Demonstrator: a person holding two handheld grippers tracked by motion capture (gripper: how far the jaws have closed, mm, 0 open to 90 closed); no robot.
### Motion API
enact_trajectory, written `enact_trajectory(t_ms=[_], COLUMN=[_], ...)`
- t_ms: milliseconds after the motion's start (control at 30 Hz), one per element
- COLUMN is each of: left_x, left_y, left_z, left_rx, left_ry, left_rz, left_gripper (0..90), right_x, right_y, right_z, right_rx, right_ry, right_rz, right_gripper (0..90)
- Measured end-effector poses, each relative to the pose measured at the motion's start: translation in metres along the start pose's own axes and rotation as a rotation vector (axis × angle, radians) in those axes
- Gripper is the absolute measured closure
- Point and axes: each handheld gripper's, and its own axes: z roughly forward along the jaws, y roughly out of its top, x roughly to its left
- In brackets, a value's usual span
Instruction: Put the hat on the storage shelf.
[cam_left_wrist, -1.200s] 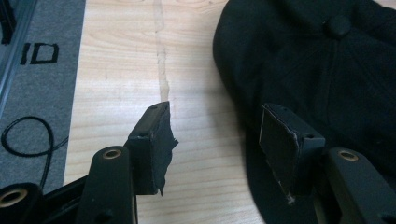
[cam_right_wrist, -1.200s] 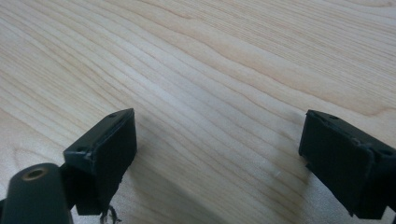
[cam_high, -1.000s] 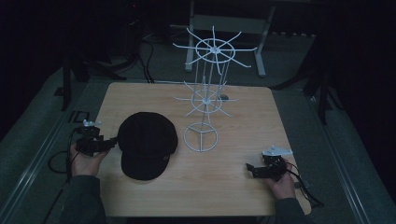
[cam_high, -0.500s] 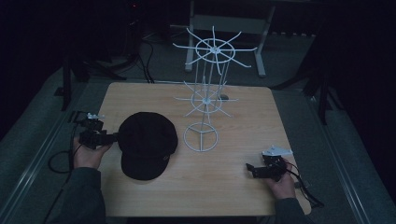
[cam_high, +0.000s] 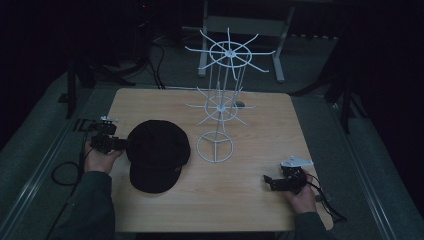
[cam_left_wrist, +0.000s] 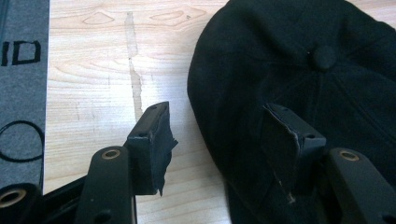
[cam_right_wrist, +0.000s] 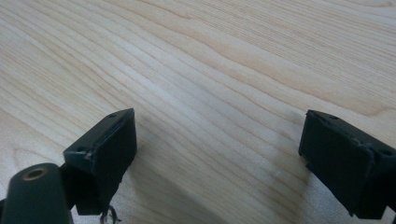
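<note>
On the near left part of the wooden table (cam_high: 260, 210) lies a black cap (cam_high: 157, 155), flat, with its brim toward the person and its rounded crown toward the far side. Just left of it, the person's left hand (cam_high: 98, 159) holds the left gripper (cam_high: 120, 145) low at the table's left edge, its tips pointing right at the cap's rim. From the left gripper view the jaws stand apart: one black pad hangs over bare wood, the other over the cap's dark cloth (cam_left_wrist: 299, 70), so the rim of the cap sits in the gap between them, and they are not closed on it. Whether the pads touch the cloth I cannot tell. A small button (cam_left_wrist: 323, 57) shows at the crown's top. Right of the cap, near the table's middle, stands a white wire rack (cam_high: 220, 107), with a ring base, an upright pole and two tiers of spokes fanning out, the upper one wider. Well apart from all that, at the near right corner, the right hand (cam_high: 301, 197) holds the right gripper (cam_high: 270, 182) close above the table, pointing left. In its own view the jaws are wide apart with nothing but pale wood grain (cam_right_wrist: 210, 93) between them. A cable (cam_high: 62, 172) loops over the dark floor left of the table.
</note>
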Motion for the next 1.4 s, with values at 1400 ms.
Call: enact_trajectory(t_ms=[1400], left_x=[-0.002], left_y=[0.016], left_z=[0.075], left_rx=[0.230], left_ry=[-0.071], left_rz=[-0.057], left_gripper=[43.6], right_x=[0.000], right_y=[0.000], right_z=[0.000], right_rx=[-0.002], right_ry=[0.000], right_rz=[-0.001], right_gripper=[11.1])
